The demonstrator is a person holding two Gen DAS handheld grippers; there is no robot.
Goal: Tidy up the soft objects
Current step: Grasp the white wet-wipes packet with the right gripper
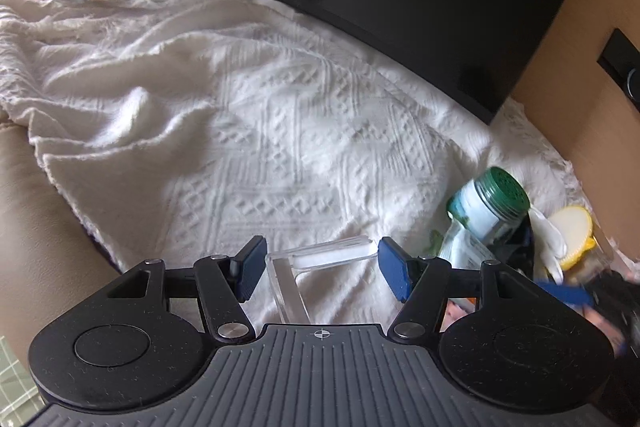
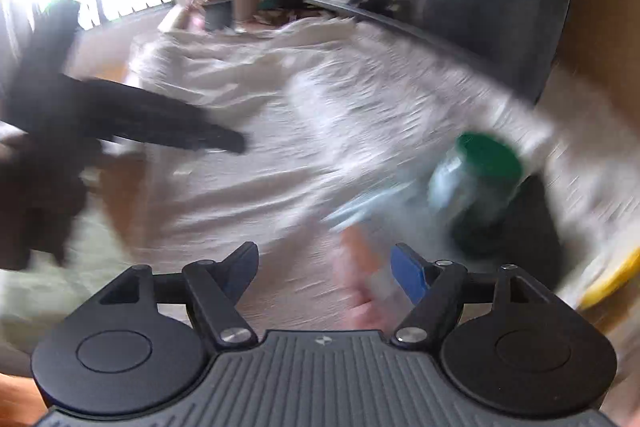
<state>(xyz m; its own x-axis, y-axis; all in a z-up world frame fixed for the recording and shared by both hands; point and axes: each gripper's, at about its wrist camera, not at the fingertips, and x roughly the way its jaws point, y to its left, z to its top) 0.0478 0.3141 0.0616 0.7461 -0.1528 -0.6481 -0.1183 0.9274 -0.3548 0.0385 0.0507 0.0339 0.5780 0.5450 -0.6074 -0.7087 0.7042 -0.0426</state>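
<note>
Hovering over the white blanket, left gripper and right gripper jaws both released. Blanket lies at twelve o'clock; next, grasp an edge for folding.

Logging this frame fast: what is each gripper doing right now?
Left gripper: jaws set wide, a clear box between them; whether it is gripped cannot be told.
Right gripper: open, holding nothing; view blurred.
</note>
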